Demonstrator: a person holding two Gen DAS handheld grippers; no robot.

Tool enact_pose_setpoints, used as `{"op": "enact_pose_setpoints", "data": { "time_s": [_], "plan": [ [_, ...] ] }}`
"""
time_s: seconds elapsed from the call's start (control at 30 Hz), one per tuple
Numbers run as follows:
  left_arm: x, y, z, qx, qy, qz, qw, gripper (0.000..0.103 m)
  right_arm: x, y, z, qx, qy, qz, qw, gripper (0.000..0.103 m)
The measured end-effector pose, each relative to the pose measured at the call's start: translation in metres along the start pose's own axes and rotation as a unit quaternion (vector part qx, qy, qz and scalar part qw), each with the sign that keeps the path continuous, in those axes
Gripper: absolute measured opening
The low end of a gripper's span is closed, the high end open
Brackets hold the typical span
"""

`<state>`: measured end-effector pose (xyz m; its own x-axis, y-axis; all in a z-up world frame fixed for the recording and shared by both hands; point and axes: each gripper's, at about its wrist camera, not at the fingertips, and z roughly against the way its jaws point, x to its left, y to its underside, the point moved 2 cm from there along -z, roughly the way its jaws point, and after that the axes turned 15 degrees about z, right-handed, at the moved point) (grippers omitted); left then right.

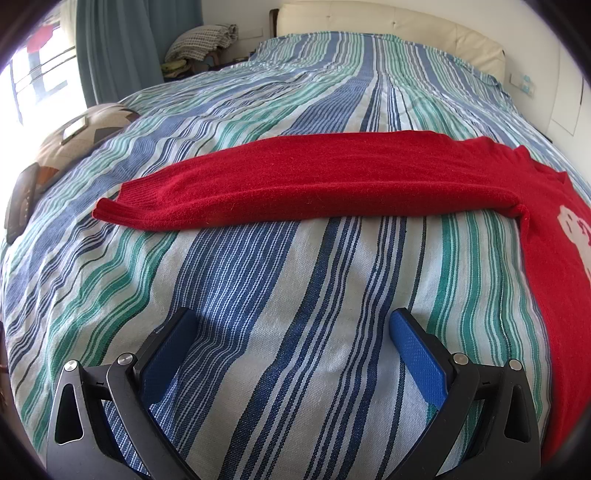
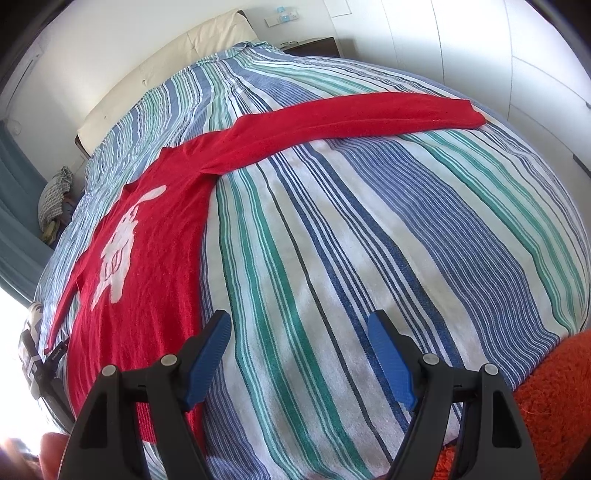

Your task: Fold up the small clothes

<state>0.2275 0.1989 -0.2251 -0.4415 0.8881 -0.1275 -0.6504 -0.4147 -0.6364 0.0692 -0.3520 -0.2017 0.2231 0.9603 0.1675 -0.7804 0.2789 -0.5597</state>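
A small red knit sweater point(image 2: 159, 240) with a white figure on its chest lies flat on the striped bedspread point(image 2: 332, 240). In the left wrist view its one sleeve point(image 1: 295, 181) stretches across the bed ahead, and the body runs down the right edge. In the right wrist view the other sleeve point(image 2: 351, 114) stretches away to the right. My left gripper point(image 1: 291, 321) is open and empty, low over the bedspread before the sleeve. My right gripper point(image 2: 299, 325) is open and empty, beside the sweater's right edge.
A cream headboard point(image 1: 388, 26) is at the far end of the bed. Patterned cushions point(image 1: 74, 140) lie at the left edge. An orange fuzzy fabric point(image 2: 554, 398) shows at the lower right. Curtains point(image 1: 122, 48) and a bright window stand to the left.
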Motion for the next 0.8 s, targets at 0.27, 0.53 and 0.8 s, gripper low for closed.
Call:
{"op": "enact_pose_setpoints", "data": {
  "time_s": [0.27, 0.53, 0.8],
  "plan": [
    [0.0000, 0.0001, 0.0000, 0.000, 0.000, 0.000, 1.0000, 0.103, 0.0008, -0.0001, 0.0000, 0.000, 0.000, 0.004, 1.000, 0.076],
    [0.0001, 0.0001, 0.0000, 0.000, 0.000, 0.000, 1.0000, 0.103, 0.0012, -0.0007, -0.0009, 0.001, -0.003, 0.002, 1.000, 0.076],
    [0.0003, 0.0000, 0.0001, 0.000, 0.000, 0.000, 1.0000, 0.103, 0.0001, -0.0002, -0.0005, 0.000, -0.003, -0.001, 1.000, 0.076]
  ]
}}
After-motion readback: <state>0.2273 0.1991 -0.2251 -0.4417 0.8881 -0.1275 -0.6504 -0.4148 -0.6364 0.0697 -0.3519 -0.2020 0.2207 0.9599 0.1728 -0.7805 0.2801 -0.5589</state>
